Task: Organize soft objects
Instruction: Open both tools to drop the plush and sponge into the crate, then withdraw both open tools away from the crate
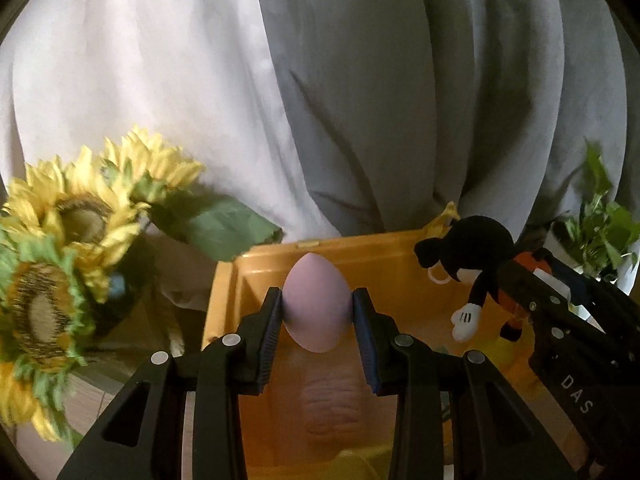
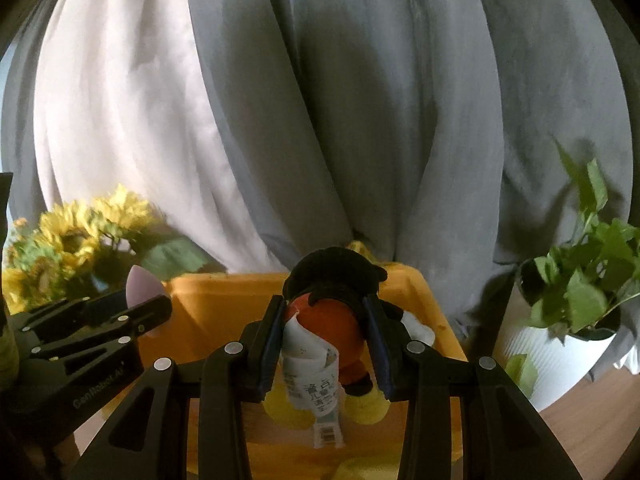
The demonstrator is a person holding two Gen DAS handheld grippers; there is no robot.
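A pink egg-shaped sponge [image 1: 316,304] is pinched between the pads of my left gripper [image 1: 317,312], above the open yellow bin [image 1: 384,256]. My right gripper [image 2: 326,328] is shut on a mouse plush toy [image 2: 332,320] with black head, red body, yellow shoes and a white paper tag hanging down. It also hangs over the yellow bin [image 2: 224,304]. In the left wrist view the plush toy [image 1: 472,264] and right gripper [image 1: 516,300] show at the right. In the right wrist view the left gripper [image 2: 152,308] and sponge [image 2: 140,284] show at the left.
Yellow sunflowers [image 1: 72,216] stand left of the bin. A green plant in a white pot [image 2: 560,344] stands to its right on a wooden surface. Grey and white curtains [image 1: 360,100] hang close behind. Something yellow lies at the bin's bottom [image 2: 360,468].
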